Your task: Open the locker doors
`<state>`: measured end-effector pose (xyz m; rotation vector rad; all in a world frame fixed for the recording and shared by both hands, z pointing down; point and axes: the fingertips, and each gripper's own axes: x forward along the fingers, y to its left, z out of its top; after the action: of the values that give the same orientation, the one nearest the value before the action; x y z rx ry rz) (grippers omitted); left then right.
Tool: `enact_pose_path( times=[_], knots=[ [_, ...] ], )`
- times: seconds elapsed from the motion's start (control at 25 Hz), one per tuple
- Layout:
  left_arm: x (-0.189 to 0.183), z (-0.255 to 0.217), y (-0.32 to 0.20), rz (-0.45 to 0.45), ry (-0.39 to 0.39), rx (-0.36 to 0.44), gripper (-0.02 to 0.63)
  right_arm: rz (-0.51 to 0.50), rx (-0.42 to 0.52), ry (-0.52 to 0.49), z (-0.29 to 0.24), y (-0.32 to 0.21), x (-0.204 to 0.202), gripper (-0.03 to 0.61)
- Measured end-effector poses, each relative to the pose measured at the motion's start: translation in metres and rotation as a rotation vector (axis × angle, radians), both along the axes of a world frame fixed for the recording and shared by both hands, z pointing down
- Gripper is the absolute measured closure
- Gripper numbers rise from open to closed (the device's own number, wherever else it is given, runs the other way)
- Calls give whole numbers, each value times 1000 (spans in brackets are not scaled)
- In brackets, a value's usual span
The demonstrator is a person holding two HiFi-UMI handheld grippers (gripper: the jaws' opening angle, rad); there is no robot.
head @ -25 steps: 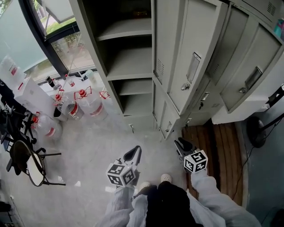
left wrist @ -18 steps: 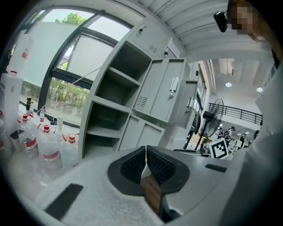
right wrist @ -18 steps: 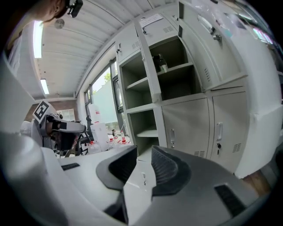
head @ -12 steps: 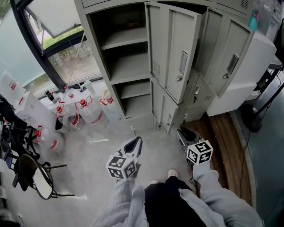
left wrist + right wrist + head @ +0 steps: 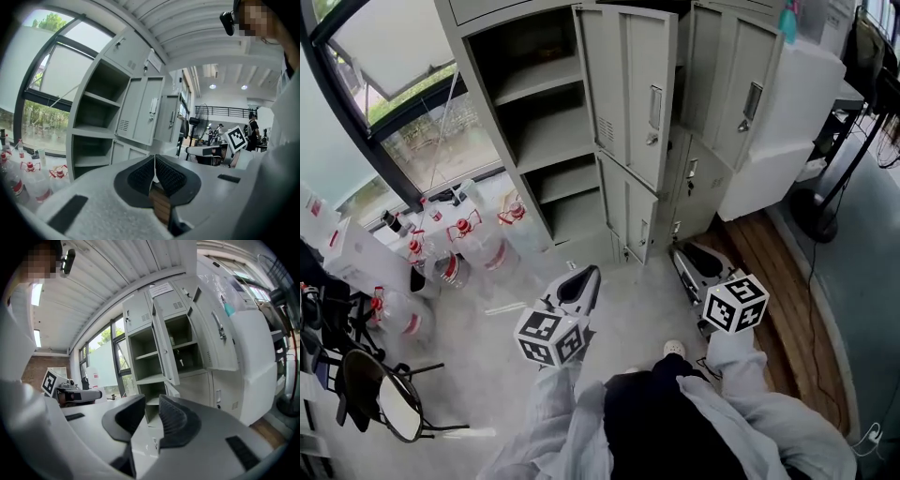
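As left gripper [image 5: 587,277] and right gripper [image 5: 682,253] lift, doors [image 5: 628,89] seemingly unmoved

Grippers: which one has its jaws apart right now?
The right gripper: a gap shows between its jaws, nothing in it. The left gripper's jaws meet at the tips.

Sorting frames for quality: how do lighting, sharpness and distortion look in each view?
Head view: even daylight, sharp; the lockers lean with wide-angle tilt. Left gripper view: fisheye curves the window frame, dark corners. Right gripper view: same fisheye, ceiling light glares.
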<state>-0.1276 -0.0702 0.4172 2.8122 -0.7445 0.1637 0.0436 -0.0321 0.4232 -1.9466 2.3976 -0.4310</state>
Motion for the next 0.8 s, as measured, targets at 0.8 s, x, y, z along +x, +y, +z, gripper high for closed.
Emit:
enact_pose_path(
  times=[0.8],
  knots=[
    [60,-2,31,25,17,-14,600,132,-33,-8,-9,50,51,577]
  ],
)
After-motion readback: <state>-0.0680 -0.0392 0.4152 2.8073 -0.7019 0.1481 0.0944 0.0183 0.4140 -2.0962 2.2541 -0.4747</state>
